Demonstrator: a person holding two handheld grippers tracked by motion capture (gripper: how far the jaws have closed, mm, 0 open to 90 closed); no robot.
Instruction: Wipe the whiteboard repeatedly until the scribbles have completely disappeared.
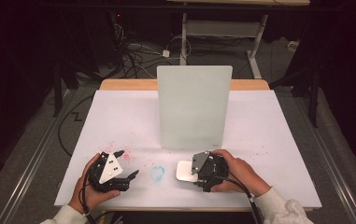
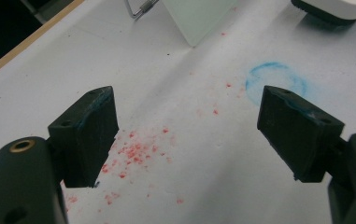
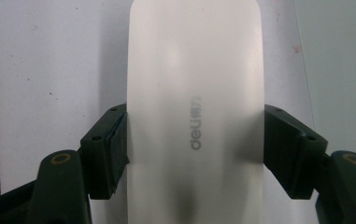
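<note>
A white block-shaped eraser (image 1: 183,171) with a grey printed logo lies low over the white table sheet (image 1: 119,121), and my right gripper (image 1: 193,171) is shut on it. In the right gripper view both black pads press the long sides of the eraser (image 3: 194,93). My left gripper (image 1: 128,164) rests at the front left, open with nothing between its fingers (image 2: 89,133). A faint blue chalk ring (image 1: 157,173) is drawn on the sheet between the two grippers, and in the left gripper view the ring (image 2: 276,81) lies just beyond the right-hand jaw.
A pale frosted board (image 1: 193,107) stands upright on a wire stand at the table's middle. Red specks (image 2: 136,151) are scattered on the sheet near the left gripper. Floor cables and desk legs lie beyond the far wooden edge (image 1: 129,84).
</note>
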